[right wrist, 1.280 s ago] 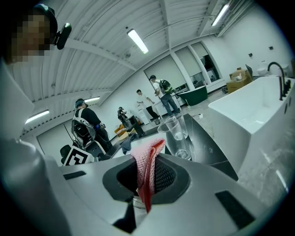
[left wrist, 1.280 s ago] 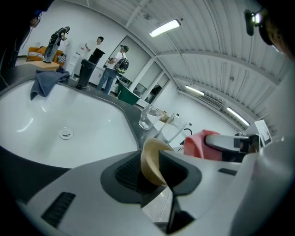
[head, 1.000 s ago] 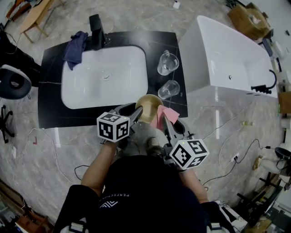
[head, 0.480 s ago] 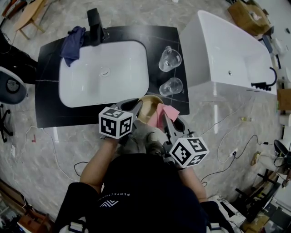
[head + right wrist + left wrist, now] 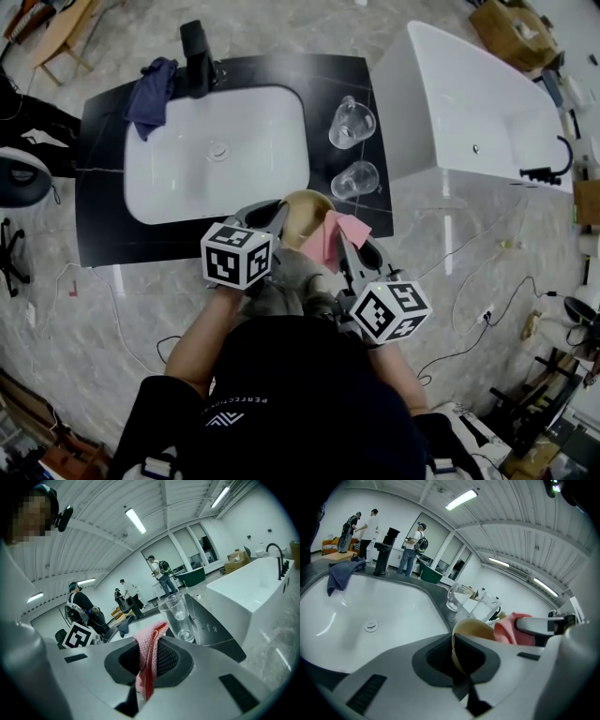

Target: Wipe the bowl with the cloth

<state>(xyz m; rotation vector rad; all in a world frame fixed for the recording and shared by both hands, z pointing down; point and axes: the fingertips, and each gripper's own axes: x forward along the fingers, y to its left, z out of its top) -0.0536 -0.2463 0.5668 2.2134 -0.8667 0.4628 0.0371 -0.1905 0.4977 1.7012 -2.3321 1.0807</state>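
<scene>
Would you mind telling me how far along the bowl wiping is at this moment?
Done: the left gripper grips the bowl by its rim, and the right gripper pinches the cloth. In hand: the cloth is held at the bowl's edge. Remaining: the wiping itself; no contact inside the bowl shows.

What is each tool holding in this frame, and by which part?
Left tool holds the bowl by its rim; right tool pinches the pink cloth by a bunched fold.

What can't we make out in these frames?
- Bowl bottom: head view, under left gripper and cloth.
- Cloth-to-bowl contact: left gripper view, right gripper covers it.
- Bowl in right gripper view: behind that gripper's body.
</scene>
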